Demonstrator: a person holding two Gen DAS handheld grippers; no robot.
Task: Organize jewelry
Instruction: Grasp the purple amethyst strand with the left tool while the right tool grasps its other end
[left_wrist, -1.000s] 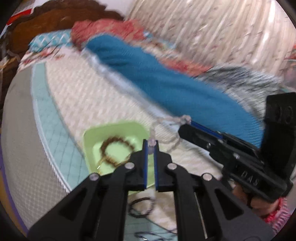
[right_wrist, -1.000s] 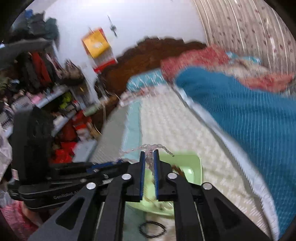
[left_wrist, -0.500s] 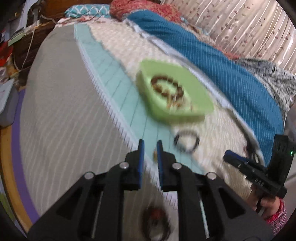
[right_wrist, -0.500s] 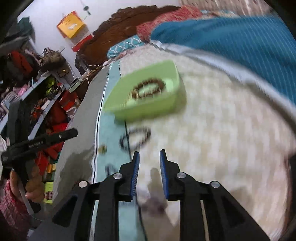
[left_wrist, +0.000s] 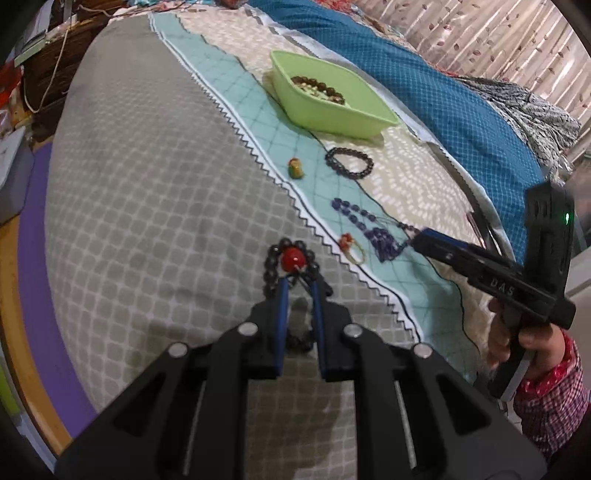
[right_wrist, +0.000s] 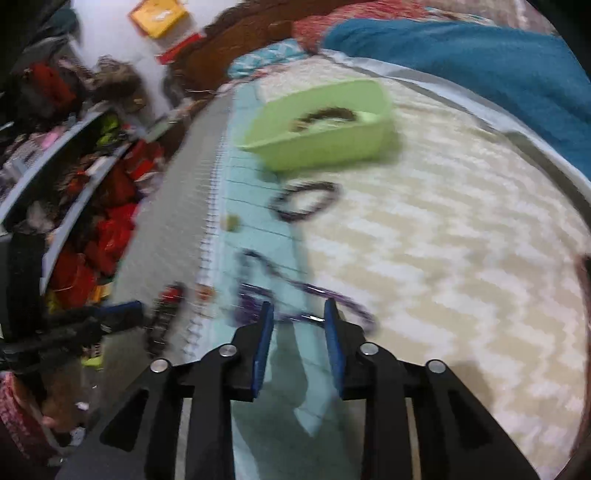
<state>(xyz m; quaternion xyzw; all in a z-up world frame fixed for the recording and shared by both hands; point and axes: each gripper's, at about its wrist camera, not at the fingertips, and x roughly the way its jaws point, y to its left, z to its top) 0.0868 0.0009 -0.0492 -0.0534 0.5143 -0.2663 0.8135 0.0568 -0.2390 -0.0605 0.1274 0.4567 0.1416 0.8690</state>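
in the left wrist view, the left gripper (left_wrist: 298, 282) is seen low over the grey checked part of the bedspread (left_wrist: 155, 192), its blue-lined fingers parted a little and set around a black bead bracelet with a red bead (left_wrist: 291, 260); nothing is clamped. on the teal strip beyond the zigzag border, a small green and yellow trinket (left_wrist: 296, 172), a dark bead bracelet (left_wrist: 349, 163), a small ring with a red top (left_wrist: 350, 246) and a purple bead necklace (left_wrist: 373, 230) are laid out. a green tray (left_wrist: 332, 110) with a brown bead bracelet (left_wrist: 318, 88) inside is set farther up the strip. the right gripper (left_wrist: 421, 236) is held at the necklace's near end. in the blurred right wrist view, the right gripper (right_wrist: 298, 314) is shown with fingers apart, the purple bead necklace (right_wrist: 306, 295) lying just past the tips and not gripped. the green tray (right_wrist: 325, 144) and dark bead bracelet (right_wrist: 304, 201) are seen beyond.
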